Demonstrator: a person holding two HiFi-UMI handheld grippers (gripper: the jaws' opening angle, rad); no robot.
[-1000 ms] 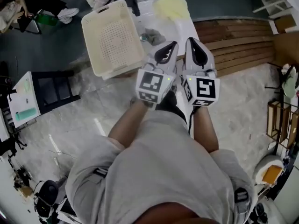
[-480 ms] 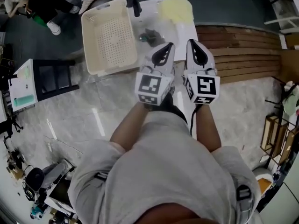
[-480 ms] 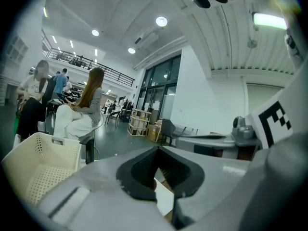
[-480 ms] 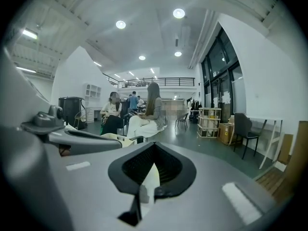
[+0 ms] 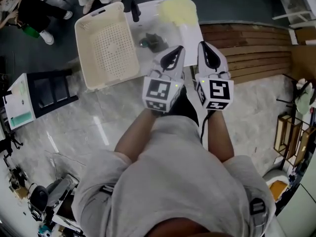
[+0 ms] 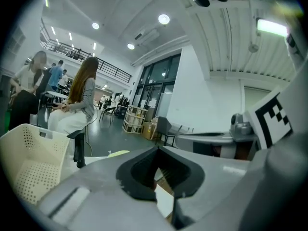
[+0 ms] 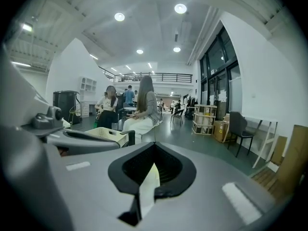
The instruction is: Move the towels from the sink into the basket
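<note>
In the head view a white sink (image 5: 190, 38) holds a dark crumpled towel (image 5: 153, 41), and a pale yellow towel (image 5: 177, 10) lies at its far end. To the sink's left stands a cream perforated basket (image 5: 106, 46), with nothing in it. My left gripper (image 5: 176, 52) and right gripper (image 5: 205, 48) hover side by side over the sink's near edge. Both are shut and hold nothing. The left gripper view shows the left gripper (image 6: 159, 153), the basket (image 6: 29, 162) and a sliver of the yellow towel (image 6: 118, 153). The right gripper view shows the right gripper (image 7: 154, 147) and the basket (image 7: 103, 134).
A black faucet (image 5: 133, 6) stands at the sink's far left corner. Wooden planks (image 5: 247, 48) lie to the right and a black frame (image 5: 49, 90) to the left on the marble floor. People sit beyond the basket (image 6: 82, 105).
Both shut grippers have come forward and down a little toward the sink. In the head view the sink and basket have slid leftward.
</note>
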